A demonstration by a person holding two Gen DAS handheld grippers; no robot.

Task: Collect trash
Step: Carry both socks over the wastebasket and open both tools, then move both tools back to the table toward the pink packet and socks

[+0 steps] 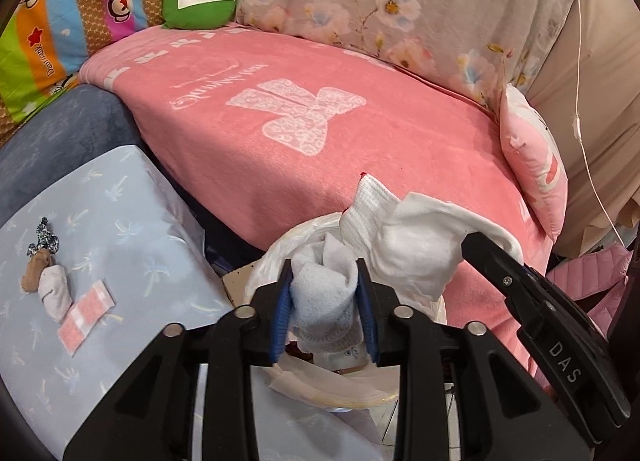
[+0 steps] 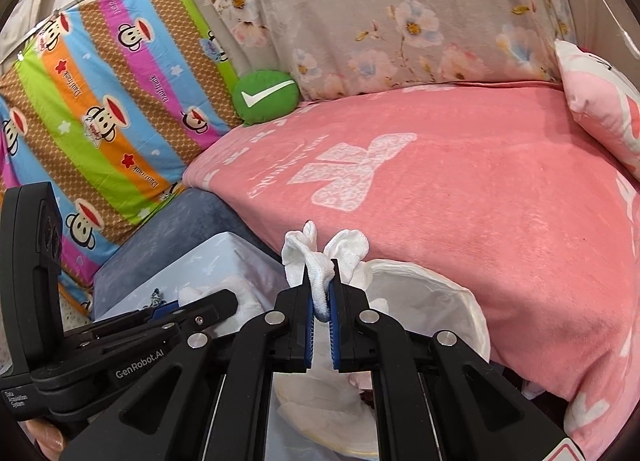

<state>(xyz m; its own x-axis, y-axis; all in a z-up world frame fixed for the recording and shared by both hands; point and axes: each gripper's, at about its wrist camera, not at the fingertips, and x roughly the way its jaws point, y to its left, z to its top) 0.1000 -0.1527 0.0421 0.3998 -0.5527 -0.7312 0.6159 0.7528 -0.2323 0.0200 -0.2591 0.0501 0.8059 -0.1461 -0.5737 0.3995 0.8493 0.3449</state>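
My left gripper [image 1: 324, 265] is shut on a pale blue sock [image 1: 324, 301], held over the open white plastic bag [image 1: 272, 257]. My right gripper [image 2: 320, 265] is shut on a white sock [image 2: 320, 285] and holds it just above the bag's rim [image 2: 460, 301]. The white sock also shows in the left wrist view [image 1: 404, 245], with the right gripper's finger [image 1: 496, 257] on it. More scraps lie on a light blue box [image 1: 120, 229]: a rolled sock bundle [image 1: 52, 285], a small dark patterned wad [image 1: 44, 237] and a pink-and-white wrapper [image 1: 86, 315].
A pink blanket [image 1: 320, 149] covers the sofa seat beyond the bag. A green round cushion [image 1: 198, 1] and a striped monkey-print cover [image 2: 100, 109] sit at the back left. A pink pillow [image 1: 536, 165] lies at the right. A dark blue armrest [image 1: 60, 141] borders the box.
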